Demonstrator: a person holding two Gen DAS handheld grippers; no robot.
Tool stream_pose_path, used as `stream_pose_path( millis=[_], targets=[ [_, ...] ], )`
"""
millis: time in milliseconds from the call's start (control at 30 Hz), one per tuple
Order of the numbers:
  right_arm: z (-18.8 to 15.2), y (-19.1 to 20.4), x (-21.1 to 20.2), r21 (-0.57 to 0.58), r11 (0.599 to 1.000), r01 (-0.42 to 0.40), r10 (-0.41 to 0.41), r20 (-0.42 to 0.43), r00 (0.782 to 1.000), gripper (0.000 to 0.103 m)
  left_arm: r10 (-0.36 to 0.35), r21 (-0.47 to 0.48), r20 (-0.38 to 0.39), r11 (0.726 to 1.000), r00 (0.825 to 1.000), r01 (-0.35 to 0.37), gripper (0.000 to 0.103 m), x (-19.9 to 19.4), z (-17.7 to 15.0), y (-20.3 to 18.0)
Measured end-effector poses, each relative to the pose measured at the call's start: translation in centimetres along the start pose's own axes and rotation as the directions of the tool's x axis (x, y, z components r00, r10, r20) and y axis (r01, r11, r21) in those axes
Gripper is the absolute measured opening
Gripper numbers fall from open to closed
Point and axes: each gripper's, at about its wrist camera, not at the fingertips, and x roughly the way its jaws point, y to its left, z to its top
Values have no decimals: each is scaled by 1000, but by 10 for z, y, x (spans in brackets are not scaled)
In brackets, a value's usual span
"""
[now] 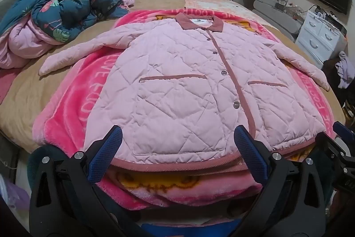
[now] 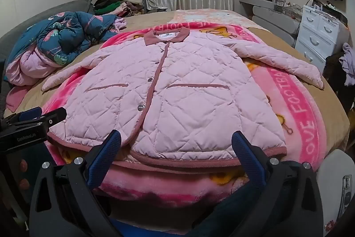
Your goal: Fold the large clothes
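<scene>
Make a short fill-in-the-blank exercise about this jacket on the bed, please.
1. The pink jacket lies spread on a pink ____.
2. Its buttons are ____.
3. Both sleeves are spread ____.
4. The left tool and the right tool are both ____.

Missing words: blanket; fastened; outward; open

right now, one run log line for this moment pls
stage: pre-fold | jacket: flat, buttoned, sleeves spread, on pink blanket | left gripper: open at hem | right gripper: open at hem
</scene>
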Motion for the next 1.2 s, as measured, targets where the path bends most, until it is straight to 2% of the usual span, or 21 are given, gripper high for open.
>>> stream_pose_path(
  millis=[1200],
  targets=[
    [-1, 2, 1, -2, 1000, 2, -2, -12, 1000, 99, -2, -3, -2, 1000, 1000, 2, 94, 0, 0, 0]
  ],
)
